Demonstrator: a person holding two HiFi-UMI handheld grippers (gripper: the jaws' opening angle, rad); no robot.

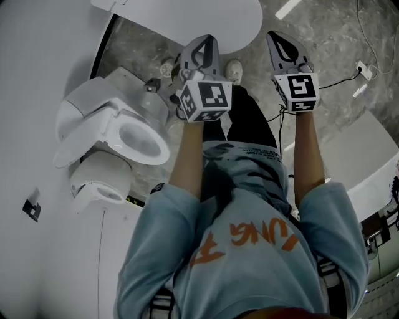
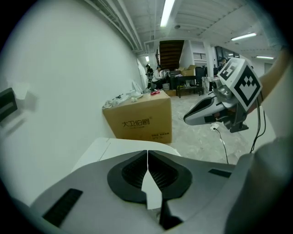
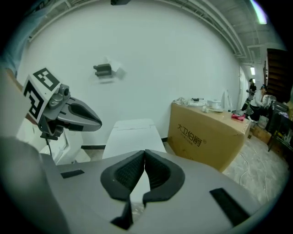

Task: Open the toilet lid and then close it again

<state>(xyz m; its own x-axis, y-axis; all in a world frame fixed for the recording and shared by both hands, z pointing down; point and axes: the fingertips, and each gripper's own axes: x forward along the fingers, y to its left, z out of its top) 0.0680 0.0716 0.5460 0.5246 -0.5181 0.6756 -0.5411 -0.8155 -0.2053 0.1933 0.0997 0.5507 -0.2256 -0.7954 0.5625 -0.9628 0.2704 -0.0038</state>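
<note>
Left gripper view shows the left gripper [image 2: 147, 157] with its fingers [image 2: 135, 171] pressed together and nothing between them. The right gripper [image 3: 145, 157] is the same in its own view: its fingers [image 3: 158, 171] are closed and it is empty. Both are held out in front of the person, side by side and pointing at a downward slant.

The toilet [image 1: 128, 121] stands to the left by the white wall [image 1: 37, 62], well apart from both grippers. Its bowl shows open from above, and what looks like the lid [image 1: 73, 121] stands raised against the back, though the angle leaves that unsure.

The lid is probably light, stiff, moulded plastic, smooth and likely slippery, turning on a hinge at the back. The free front edge, farthest from the hinge, looks like the best place to take hold; closed fingers could hook or push it there. Let go too early and it may slam.

The floor [image 1: 324, 25] is grey marbled stone with cables [image 1: 365, 68] trailing on the right. A white slab [image 1: 187, 19] lies at the far side, with a cardboard box [image 2: 139, 121] beyond it.
</note>
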